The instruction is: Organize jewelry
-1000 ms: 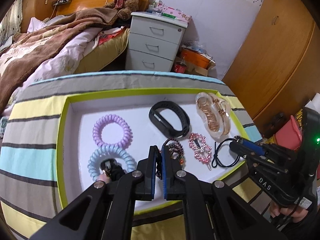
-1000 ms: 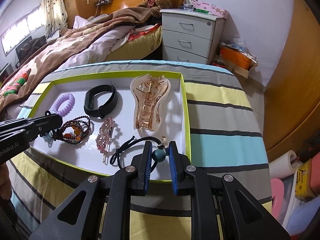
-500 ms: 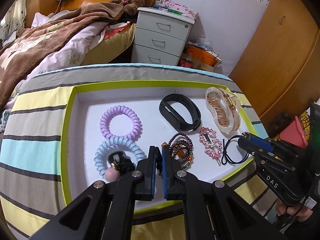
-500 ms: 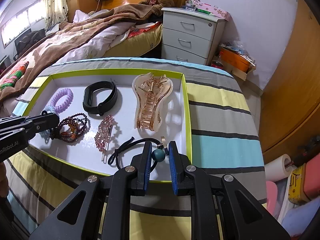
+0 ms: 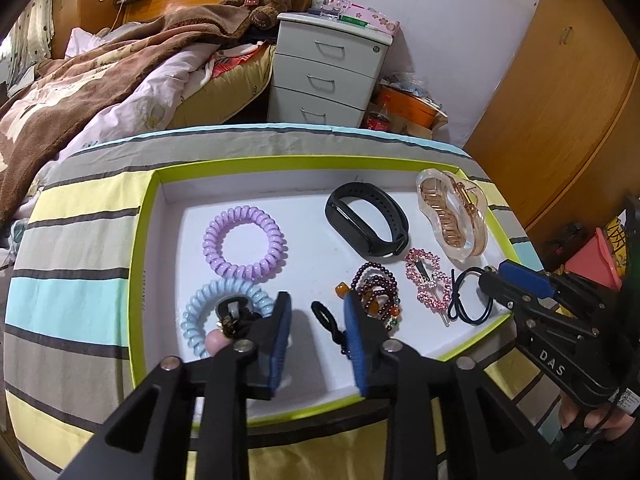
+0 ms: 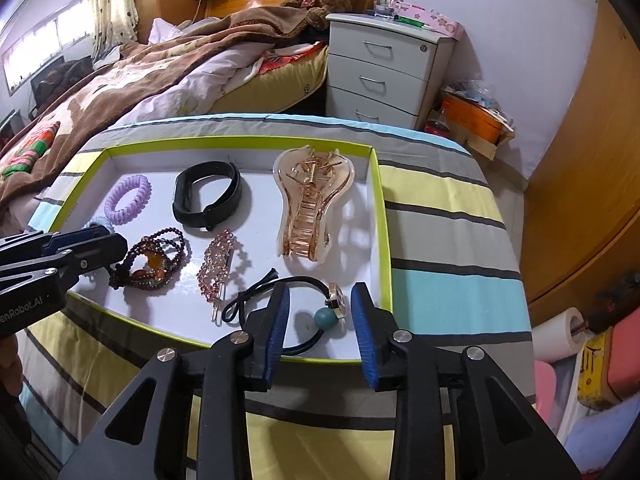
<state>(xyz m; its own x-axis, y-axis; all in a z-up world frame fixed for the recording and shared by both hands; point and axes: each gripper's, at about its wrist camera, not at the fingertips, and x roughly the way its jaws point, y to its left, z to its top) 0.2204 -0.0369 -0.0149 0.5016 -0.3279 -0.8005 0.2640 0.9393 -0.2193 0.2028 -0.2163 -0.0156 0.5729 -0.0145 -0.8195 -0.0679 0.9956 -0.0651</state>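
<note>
A white tray with a lime rim (image 5: 140, 240) (image 6: 382, 216) lies on a striped cloth. In it lie a purple coil tie (image 5: 244, 242), a light blue coil tie (image 5: 208, 312), a black wristband (image 5: 366, 224), a rose-gold claw clip (image 5: 454, 216) (image 6: 314, 204), a pink rhinestone clip (image 5: 426, 280) (image 6: 218, 262), a dark bead bracelet (image 5: 376, 294) (image 6: 154, 258) and a black elastic with a teal bead (image 6: 324, 318). My left gripper (image 5: 318, 316) is open over the tray's front, a small black loop (image 5: 326, 318) between its fingers. My right gripper (image 6: 320, 308) is open around the teal bead.
A bed (image 5: 100, 80) with a brown blanket lies behind the table. A white three-drawer nightstand (image 5: 328, 76) stands by it, with an orange box (image 5: 408, 106) beside. Wooden wardrobe doors (image 5: 560, 100) are at the right. A paper roll (image 6: 564, 330) and pink items lie right of the table.
Both grippers have opened. The right one let go of the teal bead elastic, which now lies in the tray. The left one released the small black loop.
</note>
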